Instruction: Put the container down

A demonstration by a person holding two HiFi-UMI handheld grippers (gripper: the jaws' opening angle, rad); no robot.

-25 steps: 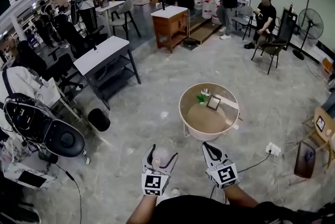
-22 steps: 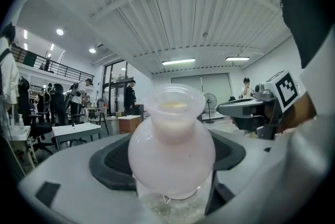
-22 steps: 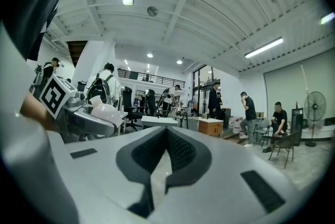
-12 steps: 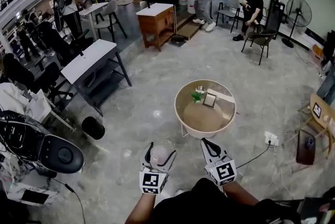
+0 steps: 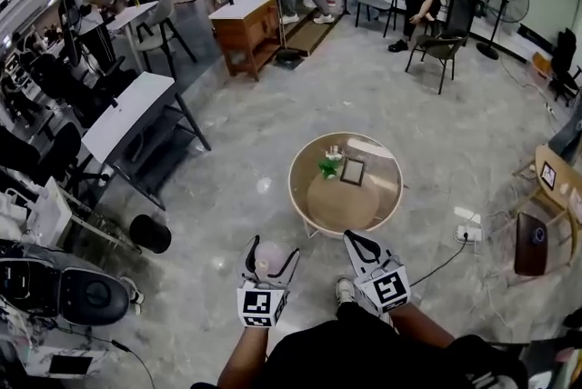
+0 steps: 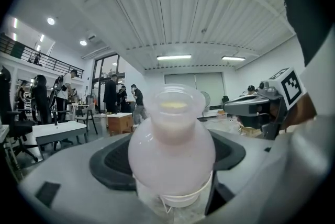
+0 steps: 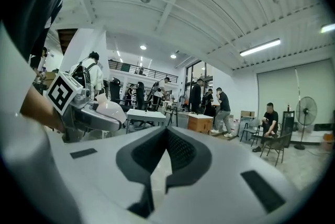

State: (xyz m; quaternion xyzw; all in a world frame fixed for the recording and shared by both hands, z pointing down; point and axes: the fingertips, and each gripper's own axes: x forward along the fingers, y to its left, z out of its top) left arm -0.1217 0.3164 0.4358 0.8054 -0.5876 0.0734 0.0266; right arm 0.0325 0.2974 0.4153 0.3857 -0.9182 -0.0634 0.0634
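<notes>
A pale pink bulbous container [image 5: 269,262] with a narrow neck sits between the jaws of my left gripper [image 5: 272,249], which is shut on it. In the left gripper view the container [image 6: 171,139] fills the middle, and the dark pads [image 6: 107,165] press its sides. My right gripper [image 5: 353,240] hangs beside it, shut with nothing in it; in its own view the jaws [image 7: 166,149] meet. Both are held low over the grey floor, short of a round wooden table [image 5: 300,196].
On the table stand a small green plant [image 5: 327,166] and a picture frame [image 5: 352,171]. A power strip [image 5: 466,234] lies on the floor right of it. A black bin [image 5: 150,234] and a grey desk [image 5: 127,116] are at the left, a wooden chair [image 5: 555,187] at the right.
The view has moved forward: the round table now lies closer and more to the left. Both grippers keep the same stance, the left still holding the container.
</notes>
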